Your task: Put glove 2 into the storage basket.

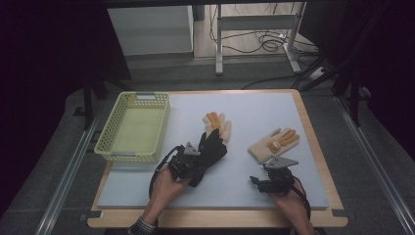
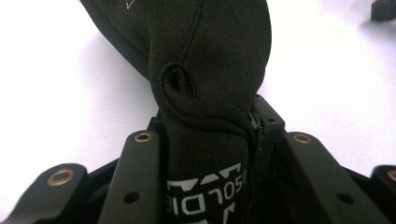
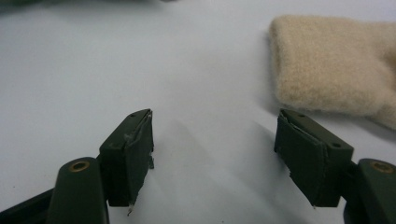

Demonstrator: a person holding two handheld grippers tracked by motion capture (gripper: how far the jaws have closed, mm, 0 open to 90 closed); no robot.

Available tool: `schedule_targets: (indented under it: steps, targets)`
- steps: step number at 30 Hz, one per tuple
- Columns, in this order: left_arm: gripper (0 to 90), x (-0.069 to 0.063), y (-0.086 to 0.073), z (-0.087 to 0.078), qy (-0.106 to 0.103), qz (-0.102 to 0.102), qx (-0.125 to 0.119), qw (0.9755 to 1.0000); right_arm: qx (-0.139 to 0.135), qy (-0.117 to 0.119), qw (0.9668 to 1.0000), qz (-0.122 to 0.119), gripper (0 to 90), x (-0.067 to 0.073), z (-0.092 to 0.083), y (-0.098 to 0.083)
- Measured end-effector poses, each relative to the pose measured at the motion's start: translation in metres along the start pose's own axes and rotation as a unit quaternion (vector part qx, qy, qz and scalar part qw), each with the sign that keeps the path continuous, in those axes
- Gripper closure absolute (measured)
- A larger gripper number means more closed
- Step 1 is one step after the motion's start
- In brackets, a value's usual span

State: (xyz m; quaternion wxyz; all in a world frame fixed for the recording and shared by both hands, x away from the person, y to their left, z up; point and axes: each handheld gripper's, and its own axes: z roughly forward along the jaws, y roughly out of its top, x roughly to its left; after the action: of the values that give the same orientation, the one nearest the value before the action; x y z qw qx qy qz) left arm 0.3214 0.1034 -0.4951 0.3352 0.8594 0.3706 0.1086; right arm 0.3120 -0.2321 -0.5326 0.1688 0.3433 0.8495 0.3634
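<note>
White tabletop; left hand-held gripper apparently clamps black glove.

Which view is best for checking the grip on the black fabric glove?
The left gripper view: the black fabric glove is bunched and pinched between the left hand-held gripper jaws, white lettering readable. The high view shows the glove whole but small, its cuff at the gripper. The right gripper view gives nothing clear of it.
</note>
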Motion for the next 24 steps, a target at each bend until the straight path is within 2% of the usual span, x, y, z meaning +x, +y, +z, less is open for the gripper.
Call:
schedule_targets:
  steps: [2, 3, 8, 12, 17, 24]
  targets:
    - [62.7, 0.004, 0.004, -0.009, 0.002, -0.003, -0.007, 1.0, 0.0, 0.0, 1.0, 0.001, 28.0, 0.0, 0.0, 0.0]
    - [62.4, 0.008, 0.008, -0.016, 0.012, -0.003, -0.01, 0.9999, 0.0, 0.0, 1.0, 0.0, 28.0, 0.0, 0.0, 0.0]
    - [61.5, 0.016, 0.014, -0.024, 0.03, -0.003, -0.01, 0.9995, 0.0, 0.0, 1.0, -0.001, 28.0, 0.0, 0.0, 0.0]
    - [61.4, 0.026, 0.02, -0.031, 0.036, -0.012, -0.013, 0.9992, 0.0, 0.0, 1.0, 0.0, 28.0, 0.0, 0.0, 0.0]
    - [61.2, 0.042, 0.027, -0.044, 0.059, -0.018, -0.013, 0.998, 0.0, 0.0, 1.0, 0.0, 28.0, 0.0, 0.0, 0.0]
    - [60.5, 0.061, 0.031, -0.057, 0.08, -0.025, -0.014, 0.9964, 0.0, 0.0, 1.0, -0.001, 28.0, 0.0, 0.0, 0.0]
